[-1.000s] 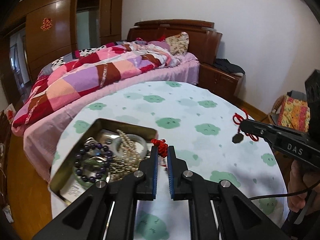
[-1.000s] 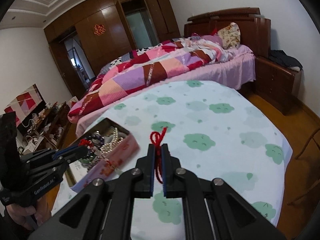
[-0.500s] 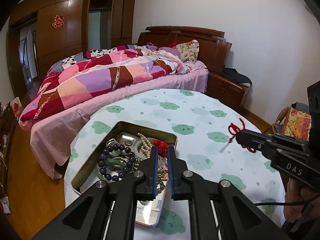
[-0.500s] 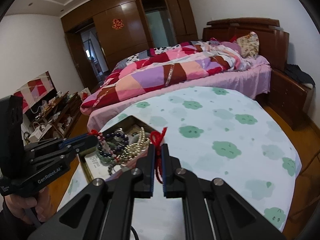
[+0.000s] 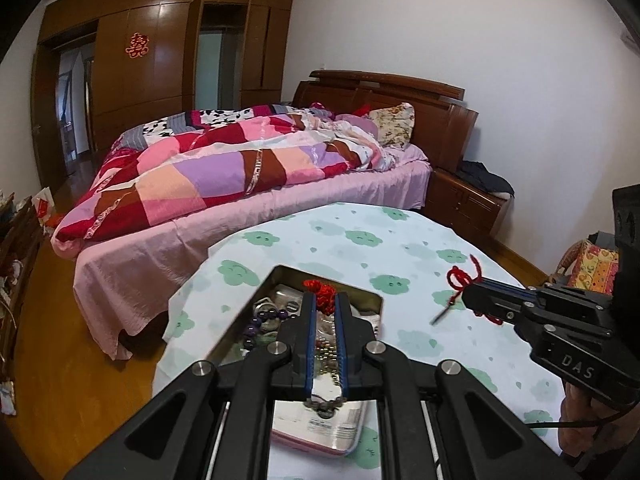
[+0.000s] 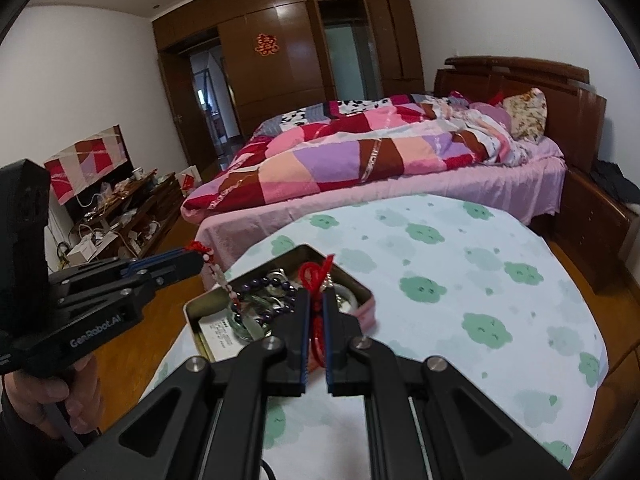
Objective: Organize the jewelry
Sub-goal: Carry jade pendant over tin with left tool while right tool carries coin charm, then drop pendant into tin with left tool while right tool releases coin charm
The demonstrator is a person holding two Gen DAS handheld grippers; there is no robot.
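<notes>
Right wrist: right tool (image 6: 316, 304) pinches red cord (image 6: 314, 278); left tool (image 6: 196, 262), at 9 o'clock, pinches its beaded end. Keep tension gentle, lift clear of tin (image 6: 360, 292).

tablecloth (image 5: 400, 272): pale mint-white, scattered green cloud shapes with small faces
jewelry tin (image 5: 362, 300): dull brass-coloured walls, pink outer rim
bead bracelet (image 6: 264, 282): dark purple beads
red cord (image 6: 314, 276): bright red, knotted
second red cord (image 5: 324, 294): bright red
left gripper (image 5: 323, 300): black, blue pads
right gripper (image 6: 316, 298): black, blue pads
quilt (image 5: 224, 168): patchwork of pink, lilac, red, brown and peach, one black-and-white patch
bedsheet (image 5: 160, 256): plain pink
pillow (image 5: 394, 124): cream, small floral print
headboard (image 5: 400, 92): dark reddish-brown wood
wardrobe (image 5: 160, 60): brown wood, red paper emblem
walls (image 5: 440, 20): white
floor (image 5: 60, 340): orange-brown wood
</notes>
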